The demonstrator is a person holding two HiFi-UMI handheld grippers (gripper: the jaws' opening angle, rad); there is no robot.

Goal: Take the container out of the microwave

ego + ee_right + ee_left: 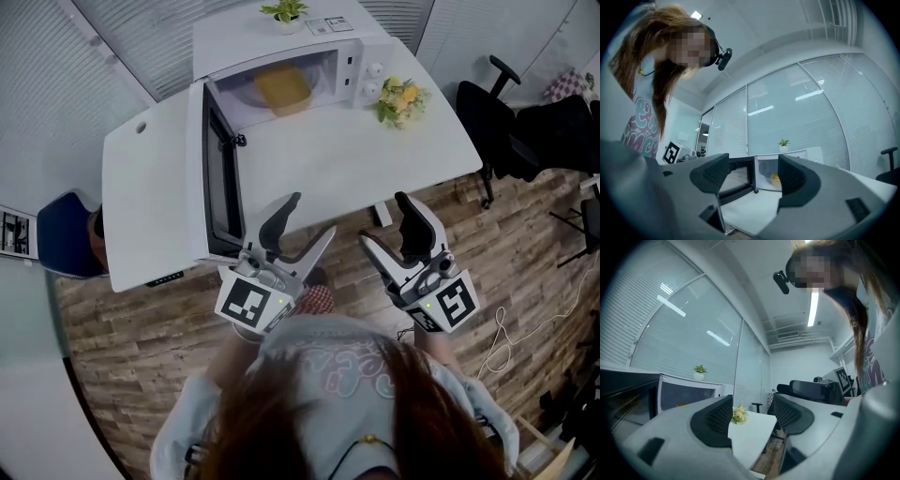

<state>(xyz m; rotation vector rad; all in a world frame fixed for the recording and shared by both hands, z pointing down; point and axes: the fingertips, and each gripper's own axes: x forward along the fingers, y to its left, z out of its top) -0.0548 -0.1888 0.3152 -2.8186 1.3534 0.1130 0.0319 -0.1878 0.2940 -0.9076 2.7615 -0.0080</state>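
Note:
A yellow container (283, 87) sits inside the white microwave (349, 58) at the far end of the white table (356, 164). The microwave door (217, 178) stands swung wide open toward me. In the right gripper view the container (775, 178) shows small inside the lit cavity, past the open door (739, 177). My left gripper (311, 216) and right gripper (383, 218) hover side by side over the table's near edge, well short of the microwave. Both are open with nothing between their jaws, as the left gripper (752, 416) and the right gripper (753, 177) also show in their own views.
A bunch of yellow flowers (401, 98) lies on the table right of the microwave. A small potted plant (284, 13) stands on top of it. Black office chairs (506, 117) stand at the right on the wooden floor. A blue seat (66, 234) is at the left.

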